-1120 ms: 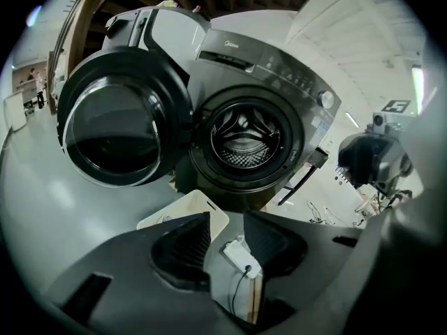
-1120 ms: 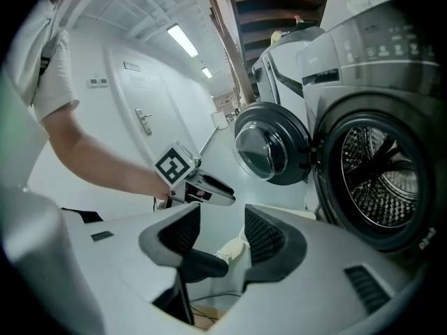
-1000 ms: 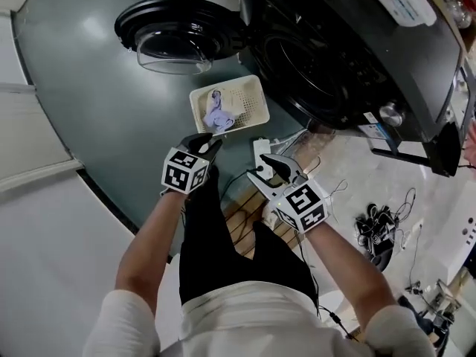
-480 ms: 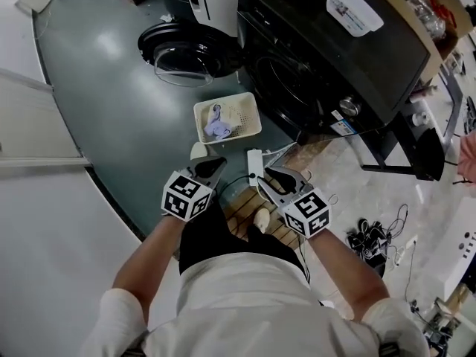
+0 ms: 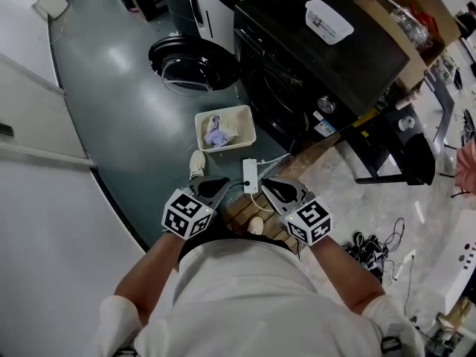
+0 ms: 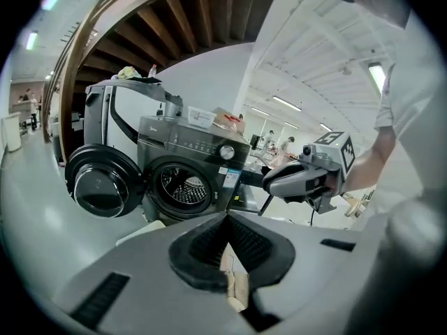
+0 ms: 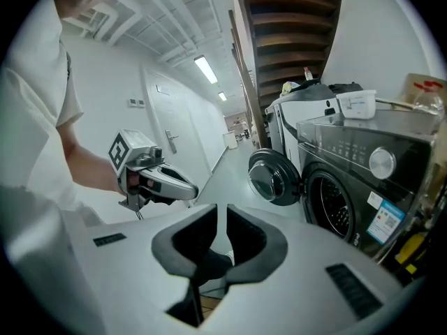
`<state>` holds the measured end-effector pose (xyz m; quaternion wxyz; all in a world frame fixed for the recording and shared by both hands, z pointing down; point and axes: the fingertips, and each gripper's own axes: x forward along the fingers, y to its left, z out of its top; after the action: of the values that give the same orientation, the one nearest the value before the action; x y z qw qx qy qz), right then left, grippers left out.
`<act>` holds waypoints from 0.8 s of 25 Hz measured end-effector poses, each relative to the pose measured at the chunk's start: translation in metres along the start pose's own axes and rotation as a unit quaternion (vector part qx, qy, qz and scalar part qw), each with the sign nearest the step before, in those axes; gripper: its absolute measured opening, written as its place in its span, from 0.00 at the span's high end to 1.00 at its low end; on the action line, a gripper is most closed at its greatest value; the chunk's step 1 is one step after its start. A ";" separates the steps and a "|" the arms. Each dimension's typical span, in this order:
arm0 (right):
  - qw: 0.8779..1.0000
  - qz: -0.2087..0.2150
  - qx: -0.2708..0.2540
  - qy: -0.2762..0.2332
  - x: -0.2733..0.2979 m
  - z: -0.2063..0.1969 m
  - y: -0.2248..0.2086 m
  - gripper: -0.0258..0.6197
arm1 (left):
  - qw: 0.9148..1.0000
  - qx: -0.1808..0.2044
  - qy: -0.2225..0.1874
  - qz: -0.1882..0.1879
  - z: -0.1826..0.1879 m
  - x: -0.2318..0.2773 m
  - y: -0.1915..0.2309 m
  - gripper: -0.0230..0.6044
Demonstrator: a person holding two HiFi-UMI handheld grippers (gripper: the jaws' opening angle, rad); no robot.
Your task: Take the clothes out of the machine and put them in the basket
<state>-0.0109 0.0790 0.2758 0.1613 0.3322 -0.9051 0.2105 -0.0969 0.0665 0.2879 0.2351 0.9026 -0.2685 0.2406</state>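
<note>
A cream basket (image 5: 236, 119) stands on the green floor before the black washing machine (image 5: 297, 73), with a lilac garment (image 5: 216, 136) in it. The machine's round door (image 5: 195, 64) hangs open, and its drum (image 6: 183, 187) looks empty. My left gripper (image 5: 216, 187) is held above my legs, well short of the basket; its jaws (image 6: 225, 218) are shut on nothing. Beside it, my right gripper (image 5: 269, 188) has just been closing; a narrow gap (image 7: 220, 218) remains between its pads, with nothing in it. Each gripper view also shows the other gripper, the right one (image 6: 279, 182) and the left one (image 7: 188, 189).
A white power strip (image 5: 250, 175) lies between the basket and a slatted wooden mat (image 5: 256, 214) under my feet. Tangled cables (image 5: 375, 245) lie at the right. On the machine's top sits a white container (image 5: 327, 19), with a cardboard box (image 5: 405, 13) behind it.
Both grippers have risen with me, so the basket and machine look smaller and farther. The left jaws closed fully and the right jaws narrowed from wide open.
</note>
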 end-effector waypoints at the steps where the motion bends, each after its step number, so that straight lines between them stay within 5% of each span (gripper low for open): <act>1: 1.000 0.003 -0.004 0.000 -0.007 0.000 0.005 0.89 | 1.000 0.002 0.000 -0.002 0.001 -0.003 -0.009 0.97; 20: 0.999 0.020 -0.028 -0.028 -0.072 -0.007 0.053 0.91 | 0.999 -0.005 -0.039 0.009 0.001 -0.029 -0.092 0.97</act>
<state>0.0071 0.1570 0.2362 0.1404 0.3151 -0.9214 0.1789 -0.0628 0.1456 0.2440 0.2269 0.9078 -0.2864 0.2059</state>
